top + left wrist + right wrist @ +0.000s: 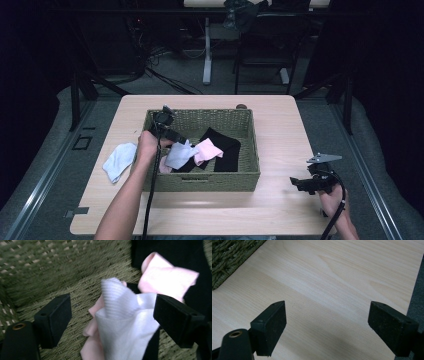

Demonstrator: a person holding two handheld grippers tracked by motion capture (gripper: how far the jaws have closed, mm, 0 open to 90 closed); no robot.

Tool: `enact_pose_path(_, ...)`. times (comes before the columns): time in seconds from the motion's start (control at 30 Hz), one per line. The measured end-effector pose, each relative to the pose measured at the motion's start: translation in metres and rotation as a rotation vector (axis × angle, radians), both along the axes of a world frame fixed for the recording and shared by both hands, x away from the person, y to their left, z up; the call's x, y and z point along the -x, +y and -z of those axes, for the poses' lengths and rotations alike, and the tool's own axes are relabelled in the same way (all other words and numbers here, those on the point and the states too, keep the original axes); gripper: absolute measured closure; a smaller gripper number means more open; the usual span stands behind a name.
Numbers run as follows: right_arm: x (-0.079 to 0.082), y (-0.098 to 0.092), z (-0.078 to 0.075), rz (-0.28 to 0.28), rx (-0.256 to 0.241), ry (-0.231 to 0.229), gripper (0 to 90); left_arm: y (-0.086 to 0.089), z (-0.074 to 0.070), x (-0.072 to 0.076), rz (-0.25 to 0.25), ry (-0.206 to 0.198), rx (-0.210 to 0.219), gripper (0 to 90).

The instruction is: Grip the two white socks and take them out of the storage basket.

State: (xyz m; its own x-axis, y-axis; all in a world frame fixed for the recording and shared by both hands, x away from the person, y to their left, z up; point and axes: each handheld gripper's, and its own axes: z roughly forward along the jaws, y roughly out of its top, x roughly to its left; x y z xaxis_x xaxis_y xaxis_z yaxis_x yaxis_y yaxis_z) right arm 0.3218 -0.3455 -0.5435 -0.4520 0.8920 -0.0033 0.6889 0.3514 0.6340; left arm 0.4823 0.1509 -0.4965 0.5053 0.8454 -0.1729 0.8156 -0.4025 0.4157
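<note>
Inside the wicker basket (200,181), near its left wall, the open left hand-held gripper (110,320) straddles a soft, limp white sock (125,325); pinch its ribbed cuff.

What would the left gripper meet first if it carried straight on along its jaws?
Probably the white sock: it lies between the open jaws of the left gripper, over a pink sock on the woven basket floor. Depth is unclear, so contact may be close.

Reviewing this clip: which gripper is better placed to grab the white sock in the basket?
Left. The left gripper is open over the white sock inside the basket; the right gripper faces bare table.
</note>
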Motion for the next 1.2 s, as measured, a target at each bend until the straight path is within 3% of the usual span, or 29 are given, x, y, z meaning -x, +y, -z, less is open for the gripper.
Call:
enact_pose_path(0.23,0.0,0.0,0.0,-0.004,0.0,0.004,14.7,-0.004,0.014,-0.006,0.011,0.059,-0.001,29.3)
enact_pose_path(0.43,0.0,0.0,0.0,-0.006,-0.001,0.005,14.7,-0.005,0.017,-0.004,0.037,0.091,0.008,61.2)
enact_pose_path(0.57,0.0,0.0,0.0,-0.004,-0.002,0.001,14.7,-0.005,0.012,-0.001,0.05,0.087,0.009,76.4)
enact_pose_path(1.2,0.0,0.001,0.0,-0.008,0.001,0.008,14.7,0.008,-0.045,0.017,0.107,-0.002,-0.006,80.2)
